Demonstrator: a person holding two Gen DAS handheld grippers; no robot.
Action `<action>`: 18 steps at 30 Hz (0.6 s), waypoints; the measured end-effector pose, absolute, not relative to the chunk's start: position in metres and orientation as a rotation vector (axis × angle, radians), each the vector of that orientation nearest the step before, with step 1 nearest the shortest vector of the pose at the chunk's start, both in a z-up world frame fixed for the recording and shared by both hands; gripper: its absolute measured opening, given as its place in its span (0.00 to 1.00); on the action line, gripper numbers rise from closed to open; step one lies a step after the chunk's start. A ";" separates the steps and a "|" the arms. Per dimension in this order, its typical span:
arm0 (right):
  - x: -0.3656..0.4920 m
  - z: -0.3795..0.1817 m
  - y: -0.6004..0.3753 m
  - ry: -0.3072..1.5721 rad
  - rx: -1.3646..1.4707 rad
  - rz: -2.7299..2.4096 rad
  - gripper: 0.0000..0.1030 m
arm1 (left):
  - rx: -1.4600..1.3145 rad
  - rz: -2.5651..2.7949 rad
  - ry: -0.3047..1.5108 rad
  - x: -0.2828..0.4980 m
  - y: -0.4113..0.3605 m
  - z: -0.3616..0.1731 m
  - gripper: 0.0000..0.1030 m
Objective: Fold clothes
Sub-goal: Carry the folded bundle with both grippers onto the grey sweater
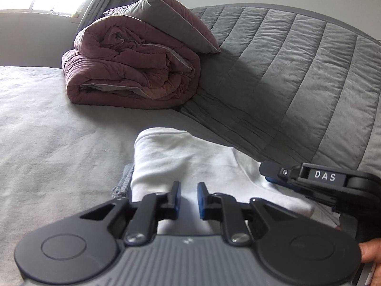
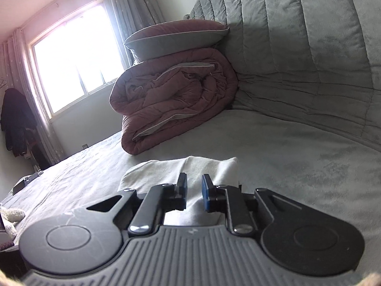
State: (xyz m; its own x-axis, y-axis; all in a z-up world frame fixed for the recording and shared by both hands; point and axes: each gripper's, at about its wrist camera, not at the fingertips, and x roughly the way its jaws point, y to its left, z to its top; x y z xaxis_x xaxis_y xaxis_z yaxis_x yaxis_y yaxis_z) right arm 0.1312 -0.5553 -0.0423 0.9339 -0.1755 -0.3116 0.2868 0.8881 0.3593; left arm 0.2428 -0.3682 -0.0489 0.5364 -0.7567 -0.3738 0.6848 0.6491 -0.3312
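Observation:
A white garment lies folded into a thick bundle on the pale bed sheet. In the left wrist view, my left gripper sits low over its near end. The blue pads stand a narrow gap apart, with white cloth filling that gap. My right gripper comes in from the right onto the garment's right edge. In the right wrist view, the right gripper shows the same narrow gap, with the white garment bunched between its pads. A small grey knit piece pokes out at the bundle's left.
A rolled pink duvet with a pillow on top sits at the head of the bed, against the grey quilted headboard. A window and dark hanging clothes are far left. A hand shows at lower right.

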 end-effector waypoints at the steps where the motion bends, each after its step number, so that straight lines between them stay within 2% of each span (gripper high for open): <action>1: 0.130 -0.041 -0.555 0.275 0.414 -0.243 0.19 | -0.134 -0.857 0.526 0.241 -0.369 -0.046 0.16; 10: 0.121 -0.025 -0.551 0.262 0.419 -0.237 0.19 | -0.039 -0.832 0.617 0.225 -0.363 -0.027 0.20; 16: 0.110 -0.013 -0.534 0.368 0.401 -0.290 0.19 | 0.013 -0.793 0.740 0.202 -0.351 -0.011 0.21; 18: 0.107 -0.009 -0.529 0.405 0.410 -0.294 0.20 | 0.030 -0.775 0.759 0.193 -0.346 -0.004 0.25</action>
State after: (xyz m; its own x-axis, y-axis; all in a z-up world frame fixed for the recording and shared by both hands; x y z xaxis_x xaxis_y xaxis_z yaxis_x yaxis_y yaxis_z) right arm 0.1075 -0.5286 -0.0089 0.8792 -0.1939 -0.4352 0.3540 0.8772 0.3244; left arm 0.1933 -0.3455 -0.0045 0.4673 -0.6215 -0.6288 0.6420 0.7275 -0.2420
